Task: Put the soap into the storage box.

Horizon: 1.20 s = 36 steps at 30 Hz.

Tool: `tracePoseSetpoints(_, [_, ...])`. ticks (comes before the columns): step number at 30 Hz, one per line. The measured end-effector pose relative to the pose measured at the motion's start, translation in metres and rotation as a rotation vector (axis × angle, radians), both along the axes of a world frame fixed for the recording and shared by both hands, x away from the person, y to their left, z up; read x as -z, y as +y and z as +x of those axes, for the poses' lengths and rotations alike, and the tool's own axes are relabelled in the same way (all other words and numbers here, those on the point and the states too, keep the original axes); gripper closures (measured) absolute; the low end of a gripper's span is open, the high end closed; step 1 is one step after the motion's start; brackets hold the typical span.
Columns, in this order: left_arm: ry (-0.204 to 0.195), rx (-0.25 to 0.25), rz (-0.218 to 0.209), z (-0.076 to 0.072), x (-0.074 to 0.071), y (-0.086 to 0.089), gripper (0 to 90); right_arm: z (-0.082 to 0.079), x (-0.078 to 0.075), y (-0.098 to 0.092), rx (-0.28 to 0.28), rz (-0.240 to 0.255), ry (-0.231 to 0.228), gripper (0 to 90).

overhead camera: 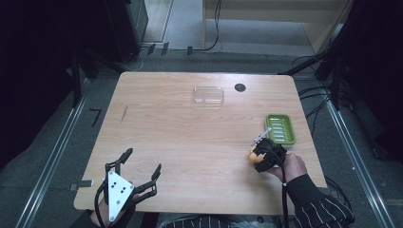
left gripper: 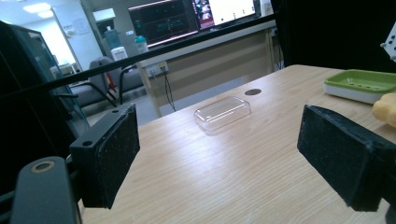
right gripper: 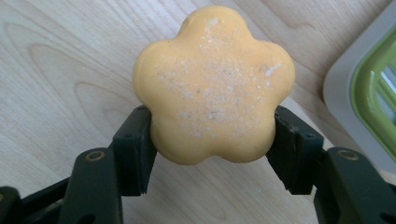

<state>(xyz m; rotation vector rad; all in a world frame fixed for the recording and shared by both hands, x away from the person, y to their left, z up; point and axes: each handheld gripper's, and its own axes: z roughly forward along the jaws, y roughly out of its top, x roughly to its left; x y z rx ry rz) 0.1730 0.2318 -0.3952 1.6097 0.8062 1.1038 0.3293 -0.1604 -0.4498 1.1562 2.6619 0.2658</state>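
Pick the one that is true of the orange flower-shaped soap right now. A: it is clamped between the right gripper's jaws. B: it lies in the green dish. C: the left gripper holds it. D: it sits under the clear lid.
A: in the right gripper view the soap sits pressed between both jaws of the right gripper, beside the green dish, not in it.

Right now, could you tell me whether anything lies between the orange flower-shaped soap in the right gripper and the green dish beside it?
Nothing visible does. The right gripper holds the flower-shaped soap just short of the green dish, with bare table between them.
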Motion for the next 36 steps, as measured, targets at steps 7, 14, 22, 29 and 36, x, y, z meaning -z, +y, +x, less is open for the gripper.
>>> tracePoseSetpoints(7, [0.001,-0.001,0.000,0.000,0.000,0.000,13.0,0.006,-0.002,-0.007,0.027,-0.005,-0.007,40.5])
tracePoseSetpoints(14, [0.000,0.001,0.001,0.000,0.000,0.000,13.0,0.010,-0.006,-0.015,0.057,0.000,-0.020,40.5])
tracePoseSetpoints(22, [0.000,-0.001,0.000,0.000,0.000,0.000,13.0,0.017,-0.010,-0.024,0.101,-0.001,-0.039,40.5])
tracePoseSetpoints(29, [0.001,0.000,0.002,0.000,0.000,0.000,13.0,0.023,-0.016,-0.032,0.127,0.003,-0.068,40.5])
tracePoseSetpoints(36, [0.002,-0.001,0.005,0.000,0.000,0.000,13.0,0.030,-0.022,-0.041,0.169,0.015,-0.085,40.5])
